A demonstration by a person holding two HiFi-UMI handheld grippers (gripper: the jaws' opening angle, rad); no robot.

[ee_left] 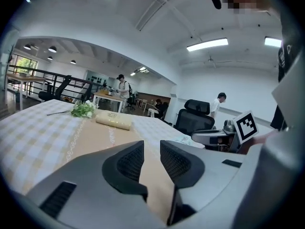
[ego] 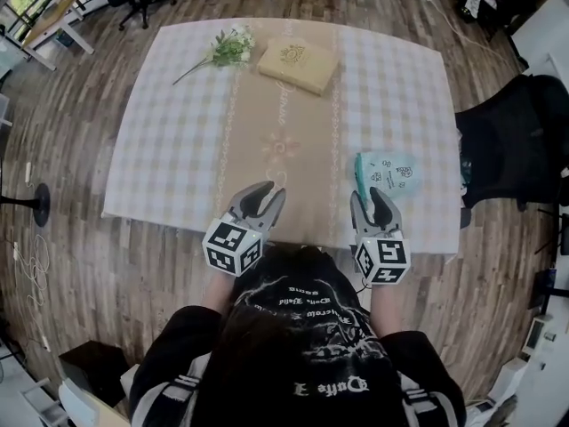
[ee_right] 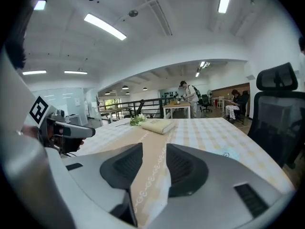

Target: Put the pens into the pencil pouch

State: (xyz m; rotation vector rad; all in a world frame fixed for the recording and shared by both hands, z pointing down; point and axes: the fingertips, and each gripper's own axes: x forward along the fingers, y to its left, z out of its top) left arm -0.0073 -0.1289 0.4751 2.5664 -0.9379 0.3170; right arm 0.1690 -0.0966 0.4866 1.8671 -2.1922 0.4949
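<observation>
A teal printed pencil pouch (ego: 388,174) lies on the checked tablecloth near the table's front right corner; its edge also shows in the right gripper view (ee_right: 228,153). No pens show in any view. My right gripper (ego: 369,196) hovers at the front edge just short of the pouch, its jaws apart with only the beige runner visible between them (ee_right: 155,165). My left gripper (ego: 271,194) hangs over the front edge at the runner, to the left of the right one. Its jaws stand a little apart with nothing between them (ee_left: 151,159).
A spray of white flowers (ego: 229,49) and a flat beige box (ego: 298,63) lie at the far side of the table (ego: 178,132). A black office chair (ego: 516,140) stands close to the table's right edge. People sit and stand at desks far behind.
</observation>
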